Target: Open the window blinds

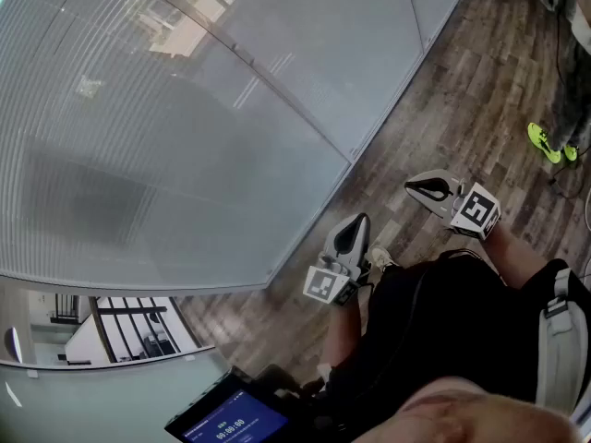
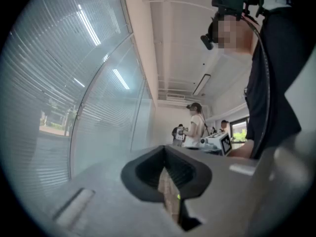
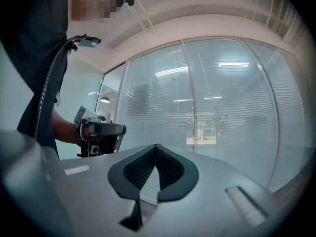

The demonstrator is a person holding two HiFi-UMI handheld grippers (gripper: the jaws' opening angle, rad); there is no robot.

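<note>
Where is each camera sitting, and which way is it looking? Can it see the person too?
Head view: on the person's head, looking steeply down at the blinds and wood floor; shows the left gripper, right gripper and dark shirt.
Left gripper view: rides the left gripper, looks along its shut jaws down the room, blinds at left; shows the dark shirt.
Right gripper view: rides the right gripper, faces the blinds over shut jaws; shows the person's forearm.
Shared: each gripper view catches the other gripper.

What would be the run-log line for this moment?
left gripper: jaws shut, empty | right gripper: jaws shut, empty | white horizontal-slat window blinds: lowered, untouched
</note>
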